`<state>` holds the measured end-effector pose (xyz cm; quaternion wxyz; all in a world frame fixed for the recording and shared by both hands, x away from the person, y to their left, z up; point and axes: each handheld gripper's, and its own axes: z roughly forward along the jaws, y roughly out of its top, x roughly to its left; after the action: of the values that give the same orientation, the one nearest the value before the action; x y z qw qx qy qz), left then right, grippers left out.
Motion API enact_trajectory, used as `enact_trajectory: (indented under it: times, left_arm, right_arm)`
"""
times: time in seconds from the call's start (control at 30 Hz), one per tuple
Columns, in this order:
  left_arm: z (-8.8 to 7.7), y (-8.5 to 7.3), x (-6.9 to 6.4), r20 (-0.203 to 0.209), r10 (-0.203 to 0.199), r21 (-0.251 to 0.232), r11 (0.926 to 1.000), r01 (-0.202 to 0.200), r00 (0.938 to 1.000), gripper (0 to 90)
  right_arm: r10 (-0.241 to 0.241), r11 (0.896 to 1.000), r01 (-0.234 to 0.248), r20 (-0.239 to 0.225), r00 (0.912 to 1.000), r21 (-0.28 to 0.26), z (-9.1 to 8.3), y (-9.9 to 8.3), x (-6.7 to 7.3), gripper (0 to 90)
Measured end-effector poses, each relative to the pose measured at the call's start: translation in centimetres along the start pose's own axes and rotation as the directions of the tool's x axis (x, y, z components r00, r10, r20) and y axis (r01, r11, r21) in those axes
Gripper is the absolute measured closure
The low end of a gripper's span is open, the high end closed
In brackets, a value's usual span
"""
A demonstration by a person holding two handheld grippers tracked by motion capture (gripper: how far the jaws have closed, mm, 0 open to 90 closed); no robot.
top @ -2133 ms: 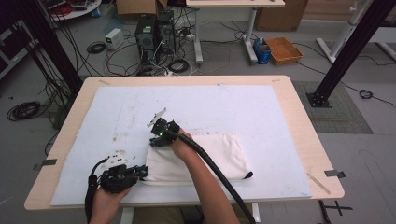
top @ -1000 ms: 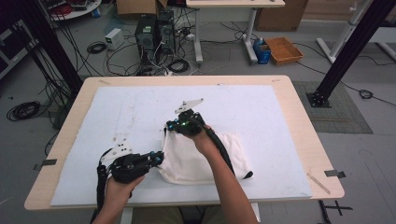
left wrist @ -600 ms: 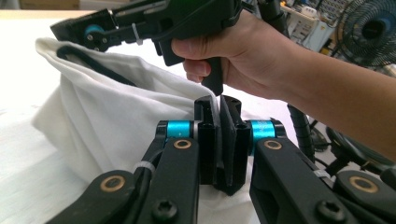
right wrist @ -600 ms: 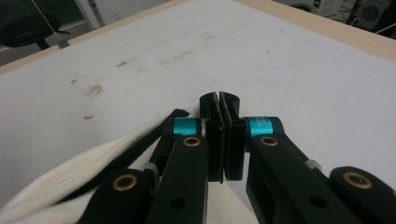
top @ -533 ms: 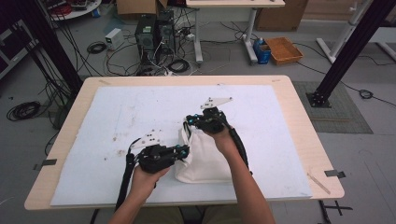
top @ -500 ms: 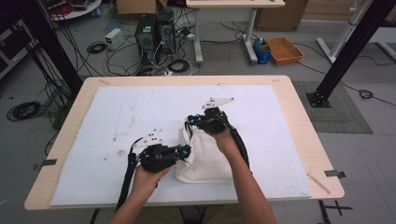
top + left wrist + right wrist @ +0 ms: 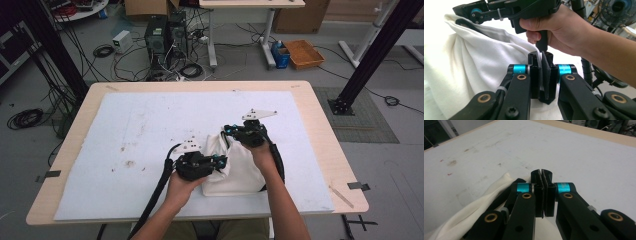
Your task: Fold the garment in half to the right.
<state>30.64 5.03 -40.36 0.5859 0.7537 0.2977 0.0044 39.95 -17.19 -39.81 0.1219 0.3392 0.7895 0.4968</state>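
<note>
White cloth (image 7: 239, 165) hangs bunched between both tongs (image 7: 220, 162) (image 7: 229, 131), each clamped on its edge.

The white cloth (image 7: 235, 167) lies bunched and folded on the table's white sheet (image 7: 150, 125). It sits toward five o'clock from the centre.

The white cloth (image 7: 474, 60) looks soft and matt, a fine knit weave; the left claw (image 7: 541, 75) is matt black plastic with glossy blue metal collars and brass-coloured rivets; the surface (image 7: 310, 100) is pale wood under a stained, matt white sheet (image 7: 165, 120).
</note>
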Motion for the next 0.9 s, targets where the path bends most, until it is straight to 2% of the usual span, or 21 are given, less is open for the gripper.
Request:
enact_trajectory:
  times: [0.27,0.5,0.63,0.77,0.83,0.9]
  left_arm:
    - [2.6,-0.2,-0.5,0.003,0.009,0.030,0.9995,-0.009,1.0000,85.1]
    - [4.1,-0.7,-0.5,-0.007,0.008,0.042,0.9991,-0.007,0.9999,84.8]
    - [4.6,-0.9,-0.5,0.002,0.011,0.036,0.9993,-0.011,0.9999,83.5]
    - [4.3,-0.8,-0.4,0.006,0.008,0.006,0.9999,-0.008,0.9999,65.5]
    - [3.5,-0.7,-0.1,-0.001,0.007,-0.023,0.9997,-0.007,1.0000,56.7]
    - [2.5,-0.7,0.3,-0.013,-0.003,-0.056,0.9984,0.002,0.9999,51.0]
  right_arm:
    - [0.020,1.000,-0.020,0.055,0.9983,0.000,-2.2,-1.7,-1.6,90.0]
    - [0.045,0.999,-0.047,0.083,0.9955,0.014,-2.8,-3.3,-2.5,90.0]
    - [0.055,0.998,-0.057,0.092,0.9942,0.019,-3.1,-3.9,-2.7,89.9]
    - [0.055,0.998,-0.057,0.103,0.9932,0.017,-3.2,-4.1,-2.7,86.9]
    - [0.073,0.997,-0.074,0.124,0.9896,0.005,-3.5,-4.3,-2.8,71.8]
    - [0.094,0.996,-0.093,0.131,0.9869,-0.015,-4.0,-4.4,-2.9,64.6]
